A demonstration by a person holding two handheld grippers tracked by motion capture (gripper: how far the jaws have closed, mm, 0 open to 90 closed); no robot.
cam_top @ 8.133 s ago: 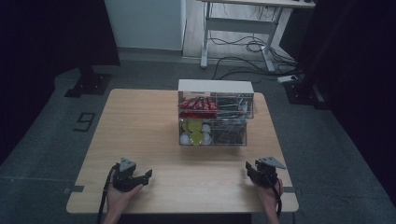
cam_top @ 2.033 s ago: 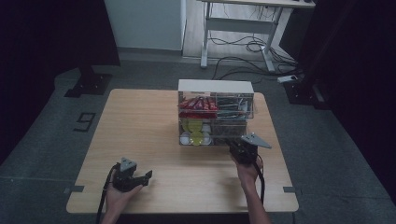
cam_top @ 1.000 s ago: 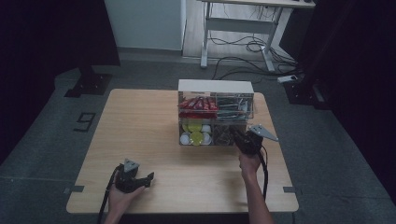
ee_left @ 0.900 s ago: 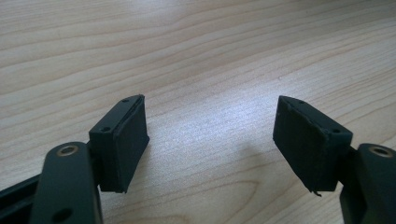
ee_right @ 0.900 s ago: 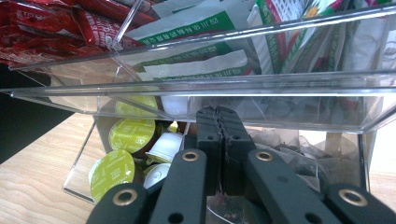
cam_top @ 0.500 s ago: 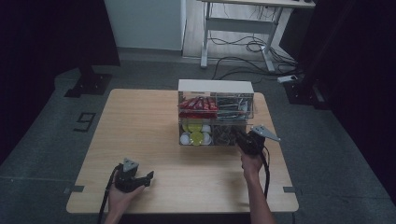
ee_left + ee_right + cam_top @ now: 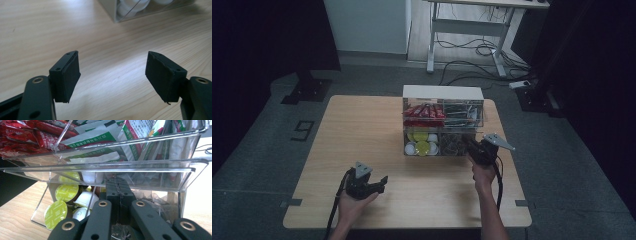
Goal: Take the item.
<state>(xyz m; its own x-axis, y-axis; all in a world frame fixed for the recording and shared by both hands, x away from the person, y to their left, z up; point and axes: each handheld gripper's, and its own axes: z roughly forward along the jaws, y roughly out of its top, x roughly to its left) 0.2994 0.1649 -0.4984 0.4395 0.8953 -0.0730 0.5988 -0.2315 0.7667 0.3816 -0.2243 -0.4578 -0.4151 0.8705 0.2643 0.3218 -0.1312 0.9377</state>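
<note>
The right gripper (image 7: 473,148) is nose-first inside the lower right compartment of the clear acrylic organizer (image 7: 443,125) at the far middle of the bench (image 7: 362,130). In the right gripper view its jaws are pressed together in among the crinkly clear-wrapped packets (image 7: 150,195). Whether a packet is actually caught between them I cannot tell, because the jaw tips are buried in the wrapping.

Here is the risk: the upper tray's clear front lip (image 7: 105,167) sits right over the jaws. If the hand lifts as it pulls back, the gripper may knock that lip and tip or drag the whole organizer toward the person. The box looks light, and nothing is bracing it.

The left gripper (image 7: 371,185) rests low on the near left part of the bench, well apart from the box. Its jaws are spread wide over bare wood, as the left gripper view shows, so it offers no steadying hand.

Second hazard: the clear packets are slippery and tangled. A thin pinch may slide off, or a neighbour may come out with it.

Just beside, across the divider, sit yellow-lidded capsules (image 7: 66,192) and white capsules (image 7: 86,198). A sideways swing could jostle that divider.
</note>
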